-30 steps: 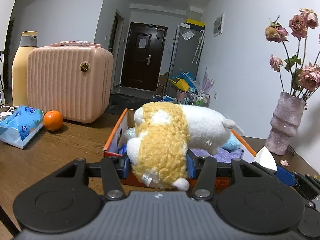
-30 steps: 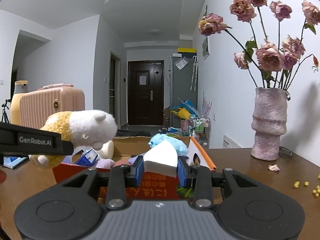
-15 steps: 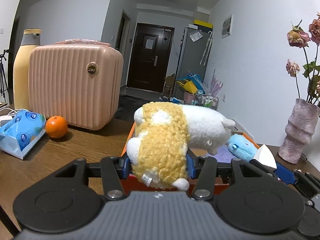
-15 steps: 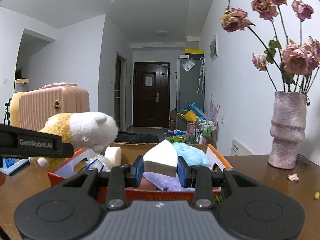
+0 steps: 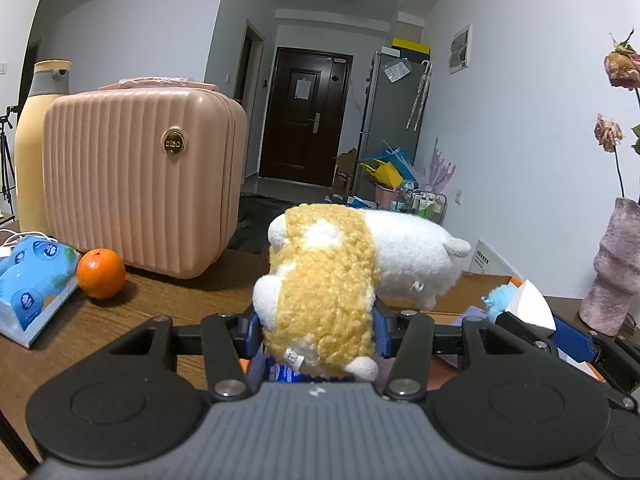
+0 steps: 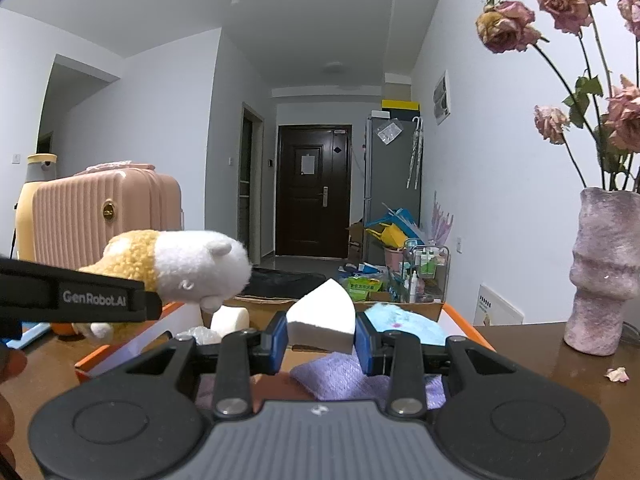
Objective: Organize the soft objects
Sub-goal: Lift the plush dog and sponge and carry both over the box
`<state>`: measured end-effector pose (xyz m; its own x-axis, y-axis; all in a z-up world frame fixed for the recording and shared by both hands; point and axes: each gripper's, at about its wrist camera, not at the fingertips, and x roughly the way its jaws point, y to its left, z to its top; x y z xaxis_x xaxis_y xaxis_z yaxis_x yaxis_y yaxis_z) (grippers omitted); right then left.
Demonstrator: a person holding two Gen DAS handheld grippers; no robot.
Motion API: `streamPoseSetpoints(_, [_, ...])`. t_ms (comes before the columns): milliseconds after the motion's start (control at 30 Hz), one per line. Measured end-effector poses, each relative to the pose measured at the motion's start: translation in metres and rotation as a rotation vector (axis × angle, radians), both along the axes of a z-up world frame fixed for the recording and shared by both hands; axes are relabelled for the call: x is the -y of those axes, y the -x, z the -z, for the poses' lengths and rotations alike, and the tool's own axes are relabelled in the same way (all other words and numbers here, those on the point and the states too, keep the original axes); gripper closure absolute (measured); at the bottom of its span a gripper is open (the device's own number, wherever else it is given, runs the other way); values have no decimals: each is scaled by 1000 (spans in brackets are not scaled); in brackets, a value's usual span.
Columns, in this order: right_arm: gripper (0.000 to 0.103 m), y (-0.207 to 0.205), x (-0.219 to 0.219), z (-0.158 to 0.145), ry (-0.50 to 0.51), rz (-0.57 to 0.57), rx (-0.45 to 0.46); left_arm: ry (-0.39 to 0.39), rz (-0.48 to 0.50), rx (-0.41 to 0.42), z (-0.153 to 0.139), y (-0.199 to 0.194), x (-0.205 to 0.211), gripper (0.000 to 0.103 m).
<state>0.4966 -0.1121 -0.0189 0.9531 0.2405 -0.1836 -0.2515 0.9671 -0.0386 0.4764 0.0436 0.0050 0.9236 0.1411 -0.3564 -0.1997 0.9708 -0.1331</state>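
We've got the left claw (image 5: 316, 326) clamped on the yellow-and-white plush toy (image 5: 340, 276), gripping its fuzzy yellow end while the white end sticks out forward and to the right, up off the bench (image 5: 132, 312). The right claw (image 6: 321, 338) is squeezed on a white foam wedge (image 6: 322, 320), pointy end forward. Both are hanging over the orange-edged cardboard box (image 6: 460, 324), which sits right under and ahead of the claws. Inside it, just below the right claw, there's a purple cloth (image 6: 340, 376), with a light blue plush (image 6: 404, 322) ahead to its right and a white cylinder (image 6: 229, 318) ahead to its left. Off to the left of the left claw, well apart, we can see an orange (image 5: 101, 273), a blue tissue pack (image 5: 32, 280) and a pink suitcase (image 5: 140, 184). Over to the right of the right claw stands a vase (image 6: 604, 272) of dried roses.
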Motion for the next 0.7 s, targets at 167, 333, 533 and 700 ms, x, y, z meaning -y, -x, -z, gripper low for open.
streamPoseSetpoints(167, [69,-14,-4,1,5,-8,-2,-8,-2,1,1,-14,-1,51])
streamPoseSetpoints(333, [69,-26,-8,3,13,-15,-5,-22,4,2,2,-29,-1,51])
streamPoseSetpoints(533, [69,-42,-9,4,22,-20,-11,-40,15,-1,5,-41,1,51])
streamPoseSetpoints(700, [69,-49,-10,6,40,-23,-10,-54,30,-6,8,-52,3,51])
